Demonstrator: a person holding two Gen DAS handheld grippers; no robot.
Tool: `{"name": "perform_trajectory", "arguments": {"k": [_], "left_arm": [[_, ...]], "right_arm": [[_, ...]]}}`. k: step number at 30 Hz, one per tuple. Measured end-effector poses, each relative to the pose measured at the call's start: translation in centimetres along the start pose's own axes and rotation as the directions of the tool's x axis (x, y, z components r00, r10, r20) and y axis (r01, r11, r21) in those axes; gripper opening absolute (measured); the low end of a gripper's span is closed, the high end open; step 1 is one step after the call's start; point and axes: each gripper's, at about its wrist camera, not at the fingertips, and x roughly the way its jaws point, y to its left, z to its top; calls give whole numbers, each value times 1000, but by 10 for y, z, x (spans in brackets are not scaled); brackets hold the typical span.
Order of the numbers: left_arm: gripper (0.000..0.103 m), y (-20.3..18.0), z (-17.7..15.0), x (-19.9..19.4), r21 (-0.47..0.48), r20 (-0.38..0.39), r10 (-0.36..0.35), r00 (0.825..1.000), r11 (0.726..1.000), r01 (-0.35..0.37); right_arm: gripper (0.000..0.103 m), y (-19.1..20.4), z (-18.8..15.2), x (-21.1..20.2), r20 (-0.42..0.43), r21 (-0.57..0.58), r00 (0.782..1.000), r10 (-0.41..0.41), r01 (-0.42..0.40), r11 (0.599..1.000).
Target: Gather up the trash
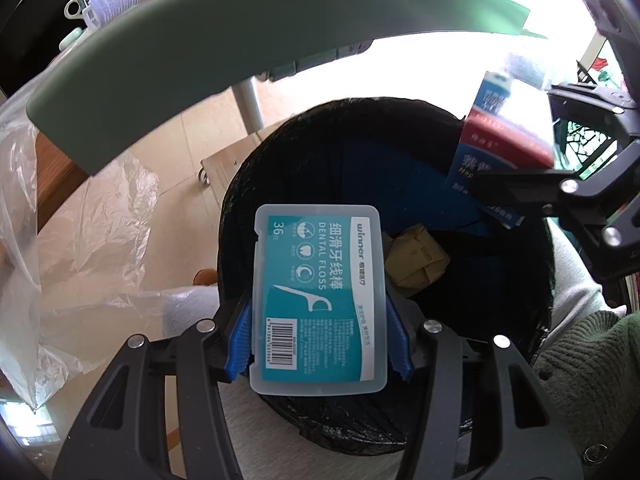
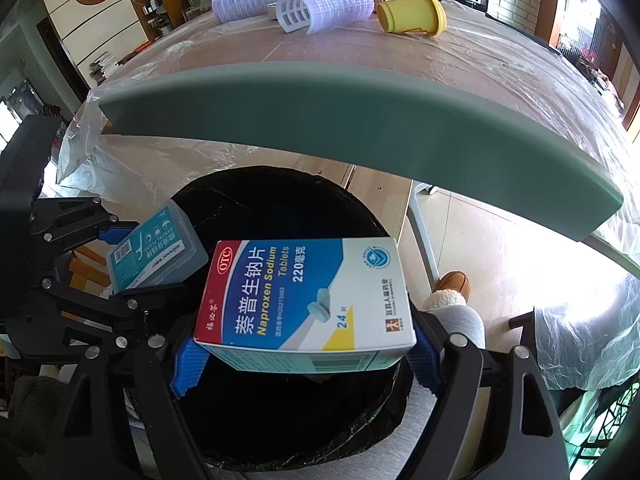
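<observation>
A clear plastic dental floss case (image 1: pixel 320 300) and a cardboard Naproxen tablet box (image 2: pixel 308 296) hang side by side over a black-lined round trash bin (image 2: pixel 360 208), below the green table edge (image 2: pixel 360 120).

Left view: down my jaws, close over bin (image 1: pixel 384 216).
Right view: same bin (image 2: pixel 288 392), desk edge (image 2: pixel 360 120) shared.

Your left gripper (image 1: pixel 318 344): black frame arms, round silver screws, blue bumpy pads (image 1: pixel 239 342) | your right gripper (image 2: pixel 306 356): same black arms, silver screws, blue bumpy pads (image 2: pixel 188 368) | your sleeve (image 1: pixel 588 364): dark green knit | your leg (image 2: pixel 460 322): grey pants | your shoe (image 2: pixel 452 288): brown, fluffy white trim
</observation>
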Motion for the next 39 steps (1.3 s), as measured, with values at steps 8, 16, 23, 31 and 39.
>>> {"name": "perform_trajectory", "arguments": {"k": [8, 16, 23, 31, 39], "left_arm": [[80, 14, 2, -40, -72, 87, -32, 996, 997, 39], [102, 47, 26, -190, -147, 602, 56, 797, 988, 42], [102, 94, 78, -163, -203, 481, 107, 870, 979, -8], [102, 124, 121, -105, -79, 333, 142, 932, 989, -123], [101, 153, 159, -53, -31, 212, 63, 975, 998, -58]], "right_arm": [[93, -19, -3, -47, 123, 73, 992, -4, -5, 997], [99, -13, 24, -170, 606, -16, 786, -119, 162, 987], [99, -50, 87, -124, 489, -41, 867, -93, 129, 991], [99, -54, 122, -63, 320, -187, 937, -143, 210, 960], [88, -52, 149, -14, 196, -254, 970, -143, 191, 948]]}}
